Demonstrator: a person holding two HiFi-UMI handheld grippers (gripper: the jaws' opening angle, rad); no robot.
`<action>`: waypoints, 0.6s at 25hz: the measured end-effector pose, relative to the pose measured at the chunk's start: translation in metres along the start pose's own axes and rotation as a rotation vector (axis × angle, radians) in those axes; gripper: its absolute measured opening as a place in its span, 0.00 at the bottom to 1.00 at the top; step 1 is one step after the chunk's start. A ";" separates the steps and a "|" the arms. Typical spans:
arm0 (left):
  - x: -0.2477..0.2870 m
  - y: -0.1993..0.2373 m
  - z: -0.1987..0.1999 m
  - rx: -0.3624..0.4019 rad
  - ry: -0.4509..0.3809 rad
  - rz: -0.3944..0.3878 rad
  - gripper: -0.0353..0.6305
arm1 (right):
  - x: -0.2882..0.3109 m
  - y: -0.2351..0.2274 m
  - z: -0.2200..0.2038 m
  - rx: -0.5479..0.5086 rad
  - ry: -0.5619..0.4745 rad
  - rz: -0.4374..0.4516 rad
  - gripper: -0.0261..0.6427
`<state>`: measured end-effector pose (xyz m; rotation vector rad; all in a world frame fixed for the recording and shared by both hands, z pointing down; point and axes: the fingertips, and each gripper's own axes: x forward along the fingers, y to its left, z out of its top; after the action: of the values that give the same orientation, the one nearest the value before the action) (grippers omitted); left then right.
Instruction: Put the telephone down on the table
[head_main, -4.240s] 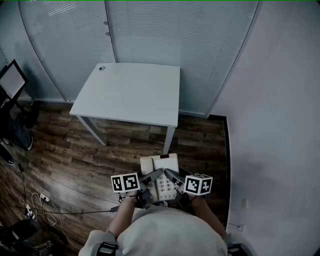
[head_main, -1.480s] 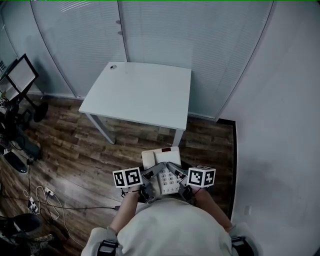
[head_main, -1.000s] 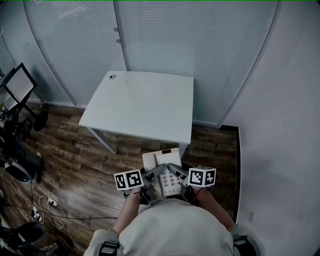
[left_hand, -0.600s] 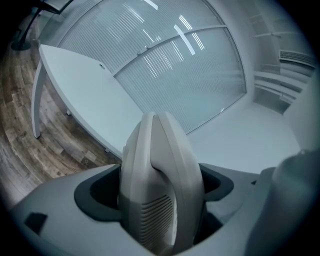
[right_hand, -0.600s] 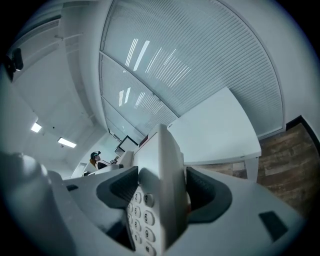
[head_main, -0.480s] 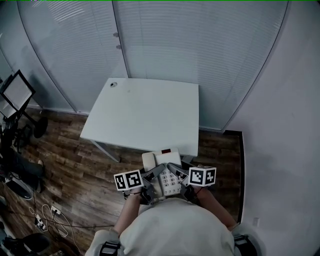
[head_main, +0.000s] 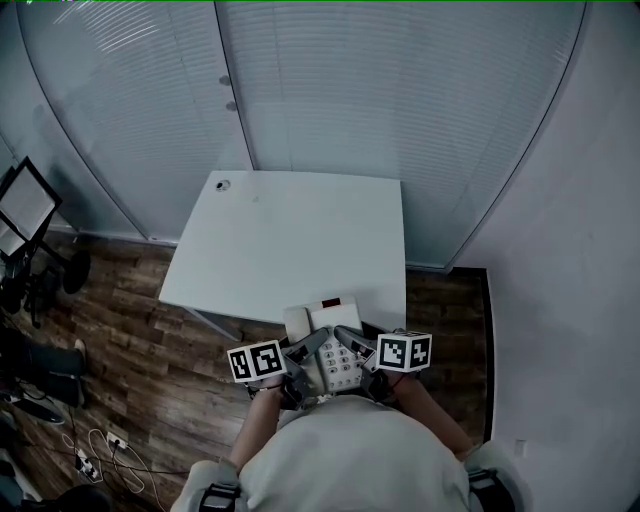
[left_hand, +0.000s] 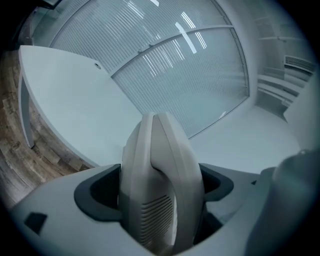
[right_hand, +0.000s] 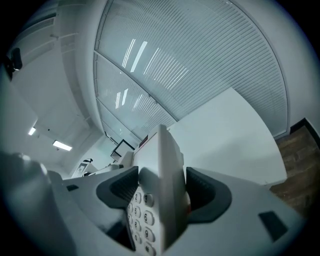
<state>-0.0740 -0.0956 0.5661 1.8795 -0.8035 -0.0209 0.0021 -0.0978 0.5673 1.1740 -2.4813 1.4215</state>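
Item 1: left hand-held gripper (head_main: 312, 343). We log it clenched on the phone (head_main: 322, 320), left side. In its own view (left_hand: 157, 190) both dark pads press the body from either side, w/ the handset (left_hand: 150, 150) edge-on between them and a slotted grille facing the camera.

Item 2: right hand-held gripper (head_main: 346, 339). Also clamped on the phone, right side. Its own view (right_hand: 160, 192) shows the pads tight against the casing (right_hand: 167, 165), keypad (right_hand: 140, 210) turned towards the left pad, digits visible.

Item 3: phone. White desk type, handset seated along its left, keypad (head_main: 336, 362) centre, small red mark (head_main: 330, 302) at the far end. We find it held between the two grippers, close to the person's chest, lying roughly flat. In the head view its far end overlaps the counter's near edge, towards the right corner. It isn't resting on the counter; the left gripper view shows the top lower down and further off.

Item 4: counter (head_main: 300, 240). White, rectangular, on slanted legs; one round hole (head_main: 222, 185) at the far-left corner. Also seen at (left_hand: 75, 110) and (right_hand: 230, 135).

Item 5: surroundings. Blinds (head_main: 350, 90) behind the counter; dark wood floor (head_main: 130, 330); a screen (head_main: 20, 195) on a stand far left; cables (head_main: 100, 445) on the floor, lower left.
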 end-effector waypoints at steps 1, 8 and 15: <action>0.003 0.002 0.006 0.001 0.002 -0.001 0.70 | 0.005 -0.001 0.004 0.000 -0.002 -0.002 0.50; 0.015 0.021 0.038 0.001 0.018 -0.004 0.70 | 0.036 -0.008 0.026 0.011 -0.011 -0.009 0.50; 0.025 0.034 0.061 0.000 0.026 -0.009 0.70 | 0.058 -0.013 0.041 0.015 -0.008 -0.016 0.50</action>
<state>-0.0943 -0.1666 0.5746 1.8796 -0.7778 -0.0020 -0.0185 -0.1671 0.5754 1.2016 -2.4654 1.4366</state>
